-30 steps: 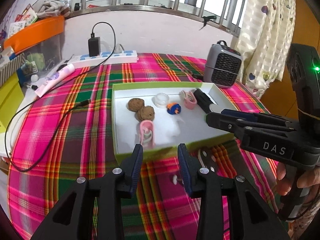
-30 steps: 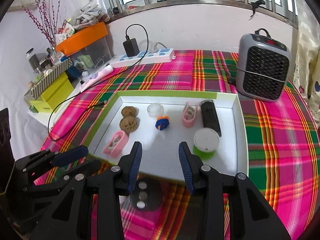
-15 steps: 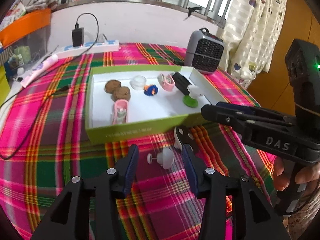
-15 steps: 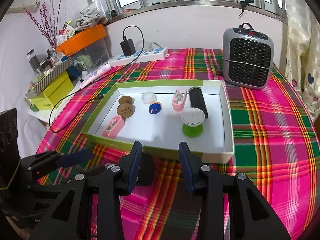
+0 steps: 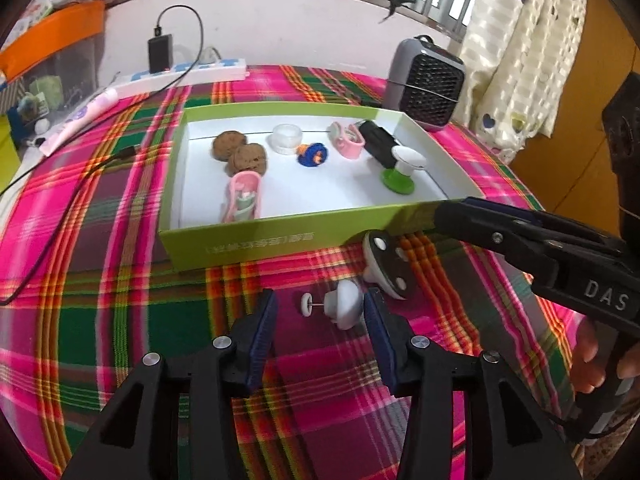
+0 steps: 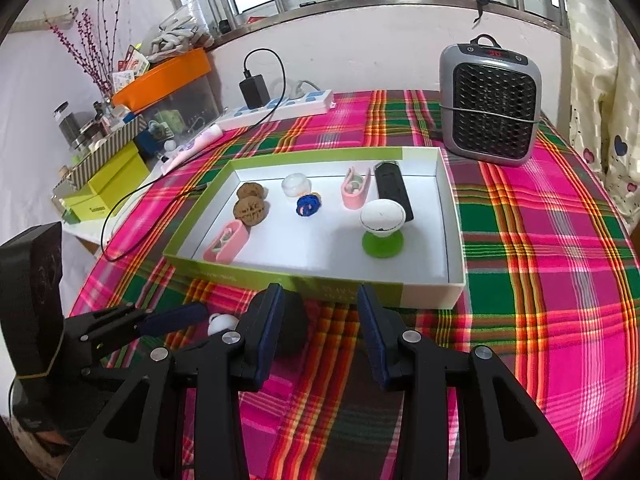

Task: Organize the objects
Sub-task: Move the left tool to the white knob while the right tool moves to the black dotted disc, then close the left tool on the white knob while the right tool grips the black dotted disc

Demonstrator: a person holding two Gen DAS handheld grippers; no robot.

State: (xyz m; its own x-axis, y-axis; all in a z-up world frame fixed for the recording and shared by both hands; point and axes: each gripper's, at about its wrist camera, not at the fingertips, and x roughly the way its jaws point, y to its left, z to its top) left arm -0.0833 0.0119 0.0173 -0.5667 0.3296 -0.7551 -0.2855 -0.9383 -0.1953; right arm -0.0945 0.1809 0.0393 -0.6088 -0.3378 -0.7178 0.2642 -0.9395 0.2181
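Observation:
A green-walled white box (image 5: 280, 236) (image 6: 452, 224) on the plaid table holds two walnuts (image 5: 244, 154), a clear lid, a blue toy (image 5: 313, 155), pink clips (image 5: 242, 200) and a white-and-green suction holder (image 5: 400, 168) (image 6: 382, 224). In front of the box lie a small white hook (image 5: 342, 308) (image 6: 222, 322) and a black oval piece (image 5: 390, 264) (image 6: 292, 326). My left gripper (image 5: 318, 320) is open, its fingers on either side of the white hook. My right gripper (image 6: 318, 320) is open and empty, just right of the black piece; it shows from the side in the left wrist view (image 5: 480, 216).
A grey heater (image 6: 490, 104) stands behind the box at the right. A power strip (image 6: 280, 110) with a charger and cable, a tube, an orange-lidded bin (image 6: 168, 80) and yellow boxes (image 6: 104, 188) sit at the back left. A curtain hangs at the right.
Both grippers have drawn back from the box toward the near table edge. My left gripper has lowered around the white hook. Both stay open.

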